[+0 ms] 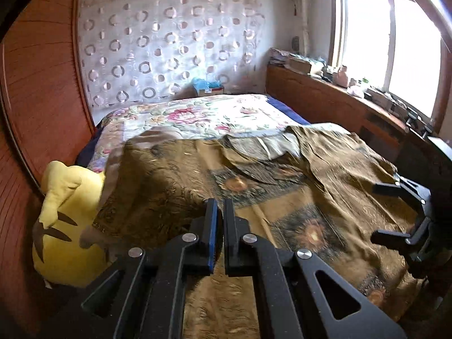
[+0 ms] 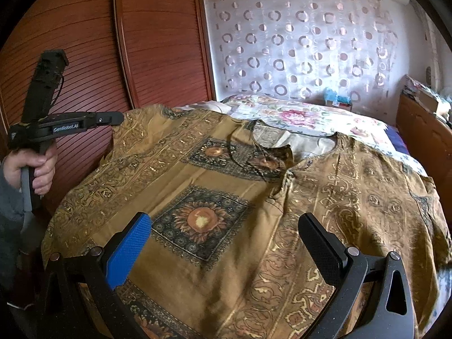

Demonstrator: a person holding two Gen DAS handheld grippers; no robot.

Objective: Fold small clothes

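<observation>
The brown-and-gold patterned top (image 2: 226,183) is spread front-up across the near end of the bed, sunflower squares running down its middle, the neckline lying open at the far side towards the floral bedspread (image 2: 305,118). Look at the garment's left side: it stands up off the bed in a tent, blurred in the left wrist view, and the fabric climbs right to the left gripper (image 1: 220,226). Its fingers are pressed together with the cloth's edge pinched between them. From the right wrist view that same gripper (image 2: 118,118) sits at the raised far-left corner of the top, a hand (image 2: 34,169) wrapped round its handle and a grey sleeve (image 2: 8,206) below it. The right gripper (image 2: 224,220) hangs over the near, lower part of the top, its blue pad (image 2: 130,251) and black pad (image 2: 322,251) spread wide with nothing between them but the cloth lying flat underneath, not touched. Off the bed's left edge sits a yellow plush toy (image 1: 65,212) against the reddish slatted wardrobe doors (image 2: 141,42). Behind the bed hangs a sheer curtain with ring patterns (image 2: 296,42), and to the right a cluttered wooden ledge (image 1: 325,84) runs under a bright window (image 1: 389,42).
</observation>
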